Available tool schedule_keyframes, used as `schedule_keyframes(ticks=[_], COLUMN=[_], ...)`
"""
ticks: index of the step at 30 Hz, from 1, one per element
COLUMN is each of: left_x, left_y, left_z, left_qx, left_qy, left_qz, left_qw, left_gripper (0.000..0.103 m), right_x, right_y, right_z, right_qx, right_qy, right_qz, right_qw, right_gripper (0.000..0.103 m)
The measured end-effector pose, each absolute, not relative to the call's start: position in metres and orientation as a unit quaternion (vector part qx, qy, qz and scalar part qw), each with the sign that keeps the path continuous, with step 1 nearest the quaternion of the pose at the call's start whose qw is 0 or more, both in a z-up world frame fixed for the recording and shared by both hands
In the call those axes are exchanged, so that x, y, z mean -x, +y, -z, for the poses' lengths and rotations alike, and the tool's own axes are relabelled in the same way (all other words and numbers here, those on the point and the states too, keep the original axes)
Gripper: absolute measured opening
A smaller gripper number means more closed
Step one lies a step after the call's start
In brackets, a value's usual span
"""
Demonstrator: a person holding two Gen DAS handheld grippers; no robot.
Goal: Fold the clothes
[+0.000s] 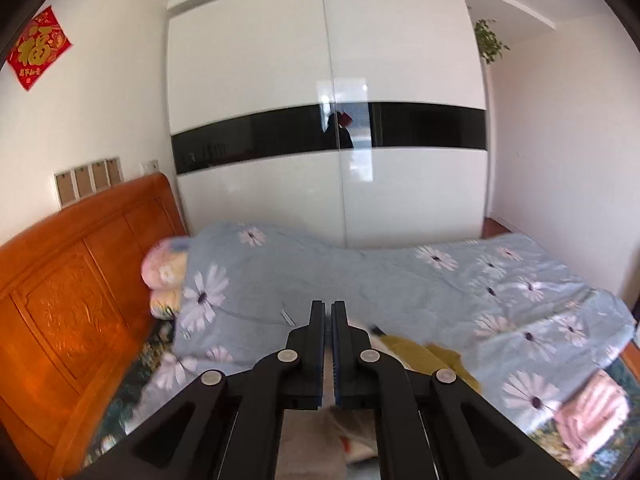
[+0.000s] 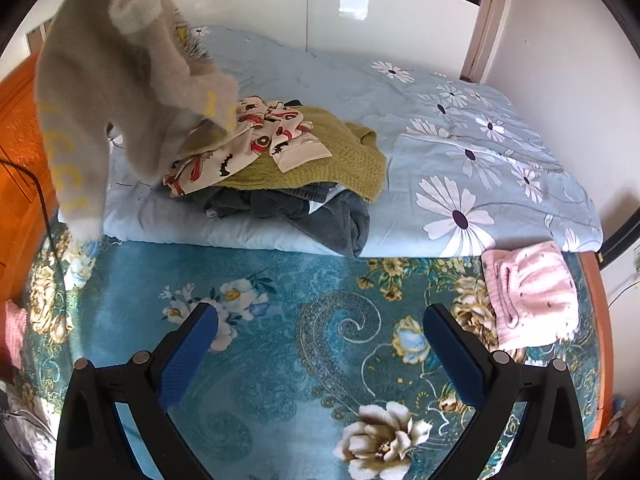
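A fuzzy beige sweater (image 2: 120, 72) with yellow lettering hangs in the air at the upper left of the right wrist view, its lower end brushing the clothes pile. My left gripper (image 1: 328, 316) is shut on it, and beige cloth (image 1: 320, 428) shows between and below the fingers. The pile on the quilt holds a cream printed garment (image 2: 256, 136), an olive knit sweater (image 2: 320, 160) and a dark grey garment (image 2: 312, 212). My right gripper (image 2: 320, 312) is open with nothing in it, low over the teal floral sheet (image 2: 280, 280).
A folded pink garment (image 2: 532, 292) lies on the sheet at the right. The blue daisy quilt (image 2: 460, 140) covers the far half of the bed. An orange wooden headboard (image 1: 80, 300) and pillows (image 1: 168, 272) are at the left, a white wardrobe (image 1: 328, 120) behind.
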State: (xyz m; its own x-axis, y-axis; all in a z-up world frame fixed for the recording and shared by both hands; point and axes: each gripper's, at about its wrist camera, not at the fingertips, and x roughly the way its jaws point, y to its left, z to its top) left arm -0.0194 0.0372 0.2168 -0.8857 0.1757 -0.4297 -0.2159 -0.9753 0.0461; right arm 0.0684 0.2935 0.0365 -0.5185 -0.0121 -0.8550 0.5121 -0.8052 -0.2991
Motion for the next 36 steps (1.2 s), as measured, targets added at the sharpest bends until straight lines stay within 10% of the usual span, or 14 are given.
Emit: schedule_keyframes(ticks=[21,27,36], left_x=[-0.165,-0.156,-0.066], left_y=[0.182,0.142,0.040], left_z=[0.078,0.069,0.089], left_qx=[0.569,0.579,0.599], left_qy=[0.079,0.062,0.010], left_qz=[-0.776,-0.761,-0.782], left_qw=[0.263,0.287,0.175], left_gripper=[0.006,0.053,0.059], right_x=[-0.106,-0.092,-0.090], right_y=[0.503,0.487,0.426], right_z=[-0.008,0.020,0.101], right_qx=[-0.583,-0.639,-0.690], right_qy=[0.180,0.098,0.013], right_qz=[0.791,0.759,0.716], right_qw=[0.037,0.074,0.107], right_gripper=[0.102,0.102,0.102])
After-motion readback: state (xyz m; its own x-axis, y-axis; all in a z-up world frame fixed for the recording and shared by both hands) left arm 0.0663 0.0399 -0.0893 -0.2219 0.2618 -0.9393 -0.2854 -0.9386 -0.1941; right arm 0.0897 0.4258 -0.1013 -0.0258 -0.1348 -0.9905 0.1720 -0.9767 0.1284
